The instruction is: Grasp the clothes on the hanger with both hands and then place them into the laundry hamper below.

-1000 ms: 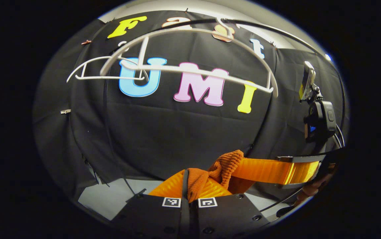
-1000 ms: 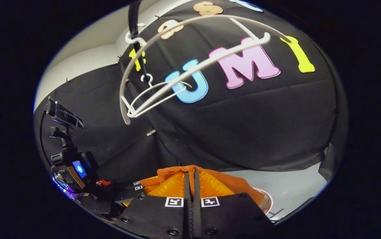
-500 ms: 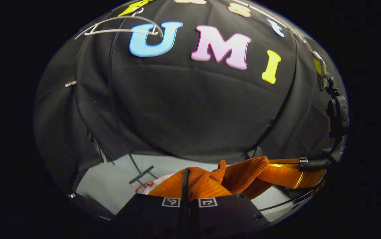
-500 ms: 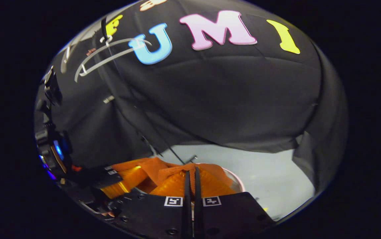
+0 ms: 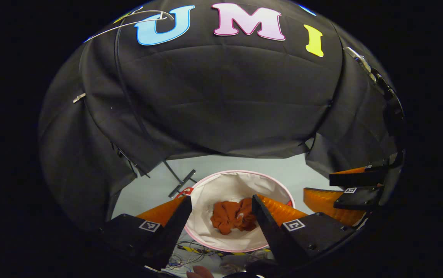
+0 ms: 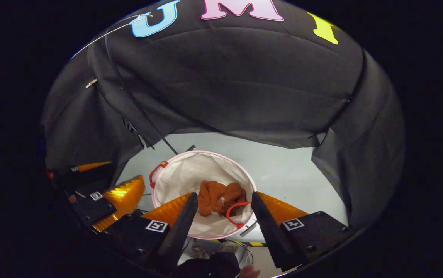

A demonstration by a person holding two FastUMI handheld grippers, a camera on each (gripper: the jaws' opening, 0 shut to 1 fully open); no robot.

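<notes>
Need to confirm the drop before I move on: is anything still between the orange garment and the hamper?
Nothing visible. The garment already lies crumpled inside the hamper, on its white lining. Both hand-held grippers hang open above it, left and right, with no cloth on their fingers.

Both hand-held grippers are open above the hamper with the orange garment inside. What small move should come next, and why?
Probably lift both hand-held grippers up and away from the laundry hamper. The orange garment lies bunched at its bottom, the left hand-held gripper and right hand-held gripper hang open above it, and nothing is held, so the placing looks done.
</notes>
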